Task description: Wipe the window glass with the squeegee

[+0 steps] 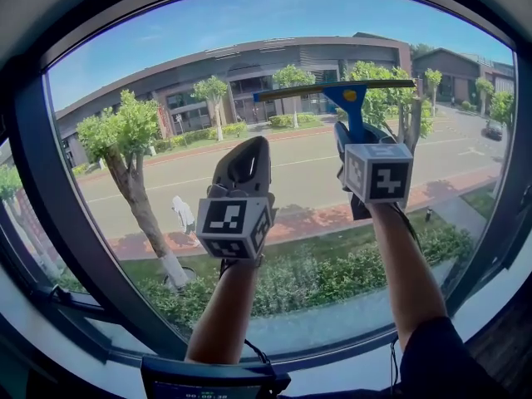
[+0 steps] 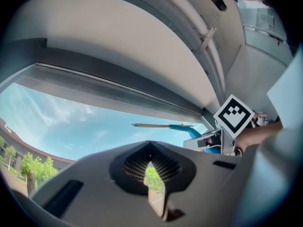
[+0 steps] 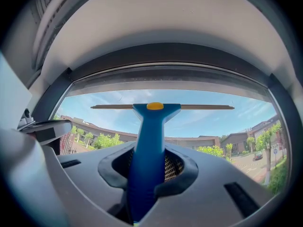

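Note:
A blue-handled squeegee (image 1: 355, 110) stands upright with its long blade (image 1: 332, 90) lying level against the upper part of the window glass (image 1: 166, 98). My right gripper (image 1: 357, 133) is shut on the handle, seen up close as the blue squeegee handle (image 3: 150, 141) between the jaws of the right gripper (image 3: 149, 169). My left gripper (image 1: 247, 152) is raised close to the glass, lower and to the left of the squeegee, shut with nothing in it. In the left gripper view the left gripper (image 2: 151, 171) shows only a thin slit, and the squeegee (image 2: 175, 126) is off to its right.
A dark curved window frame (image 1: 50, 189) rings the glass, with a sill (image 1: 332, 327) along the bottom. A white ceiling soffit (image 3: 156, 27) sits just above the top frame. Outside are trees, a road and buildings. A small dark device (image 1: 212, 381) sits at my chest.

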Available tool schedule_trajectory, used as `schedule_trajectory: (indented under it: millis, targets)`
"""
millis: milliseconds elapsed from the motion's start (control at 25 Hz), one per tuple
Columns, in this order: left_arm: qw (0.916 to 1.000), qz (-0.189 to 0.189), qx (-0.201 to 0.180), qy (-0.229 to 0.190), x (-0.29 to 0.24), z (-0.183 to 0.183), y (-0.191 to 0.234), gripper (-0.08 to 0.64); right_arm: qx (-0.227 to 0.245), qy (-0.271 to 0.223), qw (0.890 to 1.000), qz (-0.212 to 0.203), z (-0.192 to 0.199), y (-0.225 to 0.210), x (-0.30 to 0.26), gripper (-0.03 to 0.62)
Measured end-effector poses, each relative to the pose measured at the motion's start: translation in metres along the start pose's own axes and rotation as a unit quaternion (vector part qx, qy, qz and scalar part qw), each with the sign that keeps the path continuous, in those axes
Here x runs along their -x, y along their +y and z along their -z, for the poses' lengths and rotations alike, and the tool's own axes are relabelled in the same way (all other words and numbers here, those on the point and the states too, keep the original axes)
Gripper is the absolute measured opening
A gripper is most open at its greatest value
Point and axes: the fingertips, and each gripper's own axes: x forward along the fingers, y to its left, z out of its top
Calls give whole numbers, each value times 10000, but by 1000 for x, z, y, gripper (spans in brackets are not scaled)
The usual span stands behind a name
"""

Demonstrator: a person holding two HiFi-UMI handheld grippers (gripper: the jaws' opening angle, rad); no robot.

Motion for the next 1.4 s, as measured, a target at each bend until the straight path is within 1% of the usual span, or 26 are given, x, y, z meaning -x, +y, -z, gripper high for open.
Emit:
schedule_trajectory:
  millis: [280, 440, 640, 880, 1160, 1400]
  targets:
    - [9999, -59, 65, 74, 4, 6, -1, 2, -50, 98, 9999, -41, 15, 0, 6, 98]
    - [9999, -7, 38, 125, 6, 9, -9, 2, -69, 173, 9998, -45, 27, 0, 10, 97]
    - [9996, 94, 105, 249, 10, 26, -21, 2, -126, 317, 9994, -73, 48, 4, 14, 92]
    - [9987, 100, 267, 418, 16, 50, -27, 2, -98, 374, 9992, -110, 70, 7, 18, 86]
    - [9982, 92, 333, 495, 21, 59, -32, 2, -105, 507, 9985, -151, 87, 10, 27, 83]
    - [9972, 95, 429, 597, 25, 71, -39, 2, -124, 675, 9976, -66, 106, 8, 33, 80]
